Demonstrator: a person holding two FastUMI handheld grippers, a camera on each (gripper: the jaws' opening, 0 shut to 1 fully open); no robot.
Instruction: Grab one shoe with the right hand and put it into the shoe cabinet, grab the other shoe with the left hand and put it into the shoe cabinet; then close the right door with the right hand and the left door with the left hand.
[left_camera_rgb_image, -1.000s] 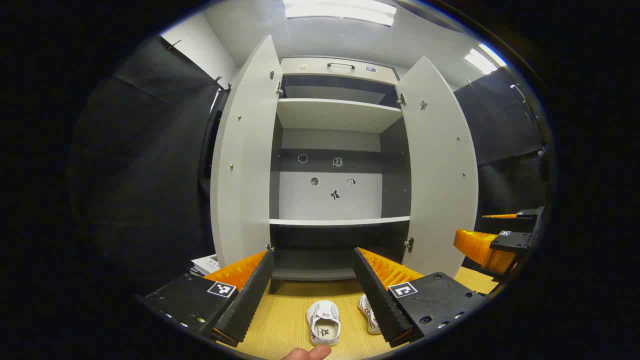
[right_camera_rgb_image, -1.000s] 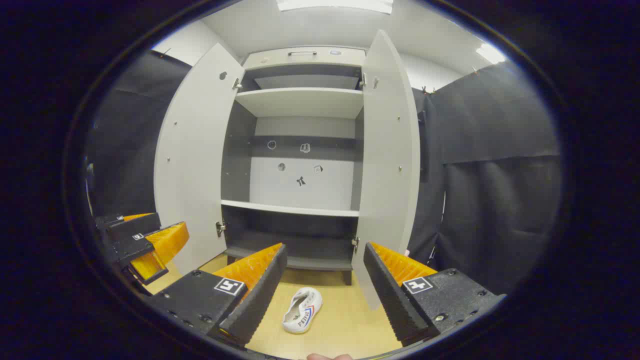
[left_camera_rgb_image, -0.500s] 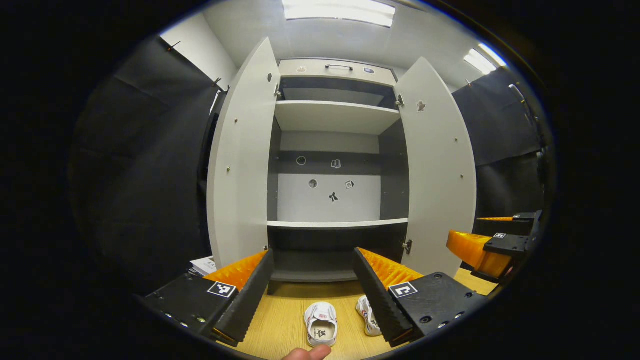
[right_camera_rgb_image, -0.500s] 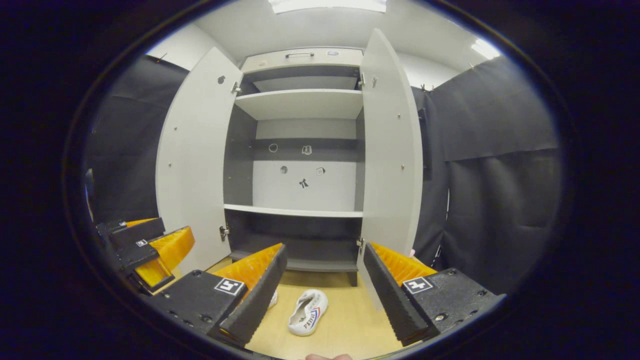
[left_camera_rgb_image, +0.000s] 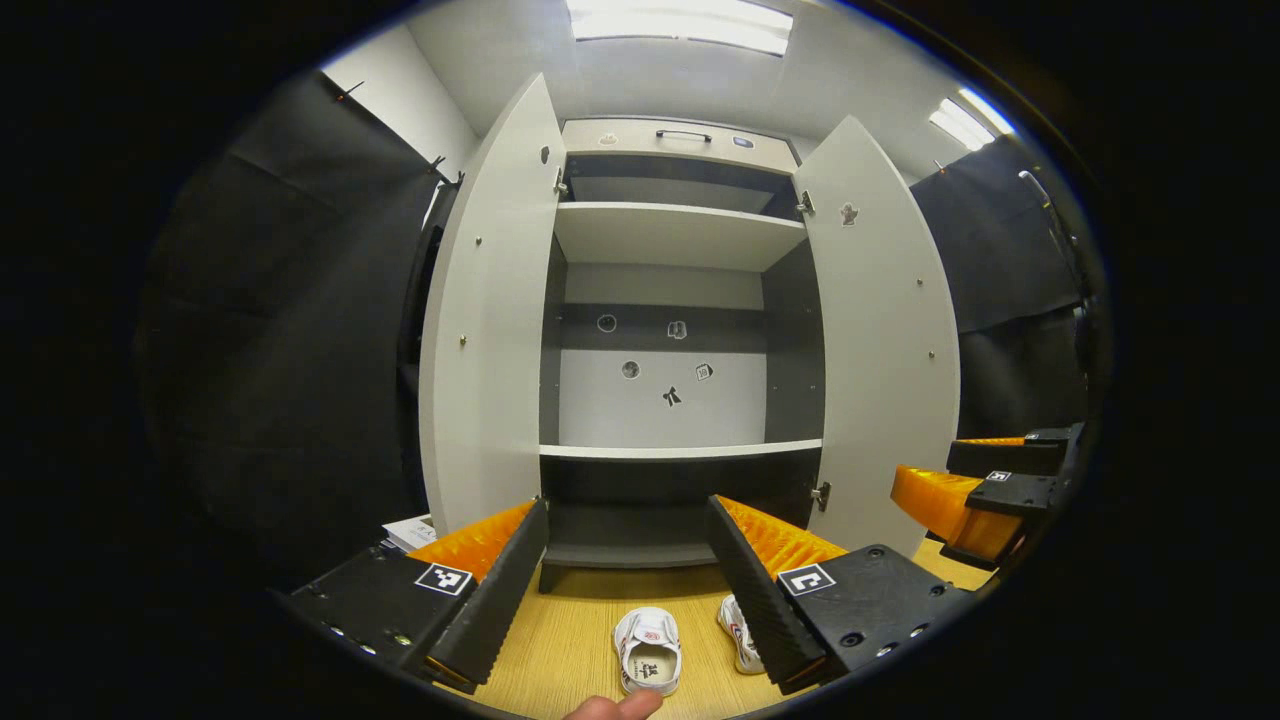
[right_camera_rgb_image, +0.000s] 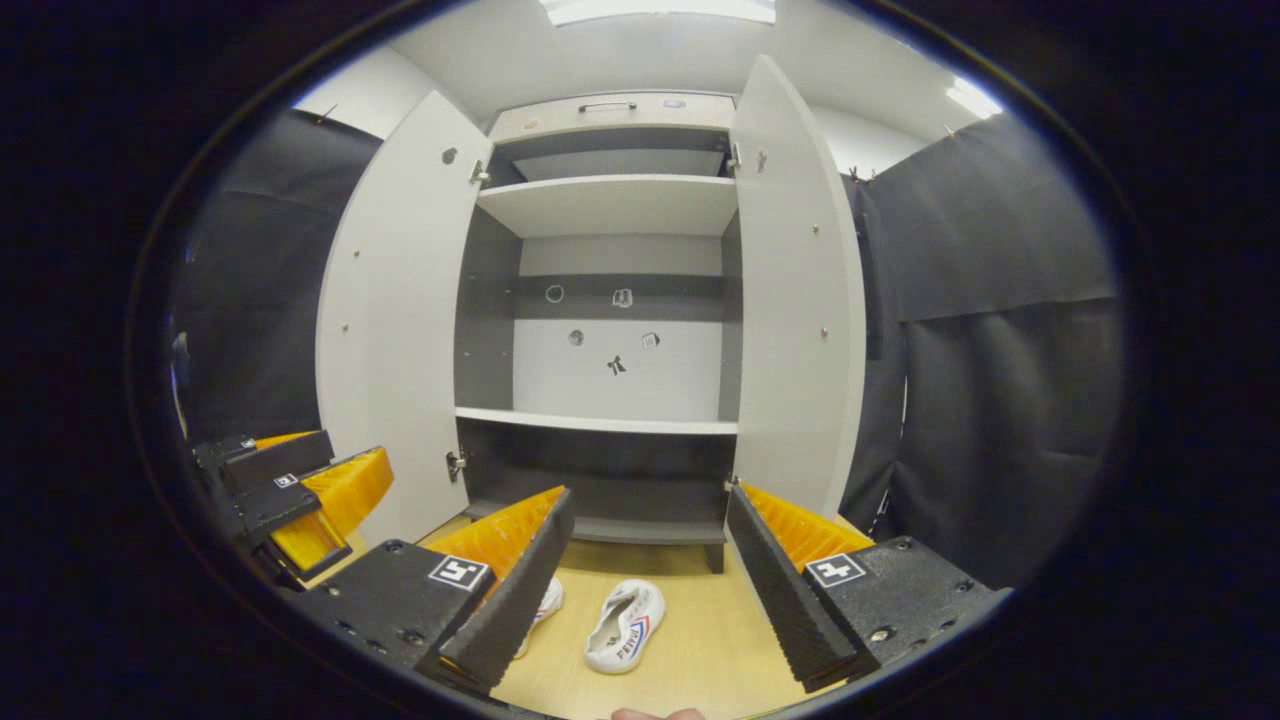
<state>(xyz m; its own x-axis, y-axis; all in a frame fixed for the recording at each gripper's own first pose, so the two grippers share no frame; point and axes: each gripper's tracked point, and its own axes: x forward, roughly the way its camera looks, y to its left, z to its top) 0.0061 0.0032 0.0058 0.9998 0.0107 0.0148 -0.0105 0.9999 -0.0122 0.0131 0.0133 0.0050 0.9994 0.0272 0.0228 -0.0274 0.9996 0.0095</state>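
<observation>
A: Starting at the shoe cabinet's (left_camera_rgb_image: 690, 330) left door (left_camera_rgb_image: 490, 330), what could go wrong?

B: Both doors stand wide open, so the left door could get bumped if the left gripper (left_camera_rgb_image: 628, 590) drifts sideways on its way down. That gripper is spread wide and holds nothing. Below the cabinet's bottom shelf, on the wooden floor (left_camera_rgb_image: 570, 640), lies the left shoe (left_camera_rgb_image: 648, 650), opening upward.

A: And the other one?

B: The right shoe (right_camera_rgb_image: 625, 625) lies just beside it, also on the floor in front of the cabinet, tipped partly on its side. The right gripper (right_camera_rgb_image: 650, 585) hangs above it, spread apart and empty too. The two shoes lie close together, so I judge a careless pinch could nudge the neighbour or catch only soft fabric, and the shoe could slip out on the lift.

A: Anything about the right door (right_camera_rgb_image: 795, 300)?

B: Its lower edge sits near the right gripper's path to the shelf; swinging a shoe in wide could knock it.

A: What can't you make out?

B: In the left gripper view the right shoe is half hidden behind a finger; in the right gripper view the left shoe barely peeks out. The low shelf's interior is dark, so I cannot tell how deep it is.
</observation>
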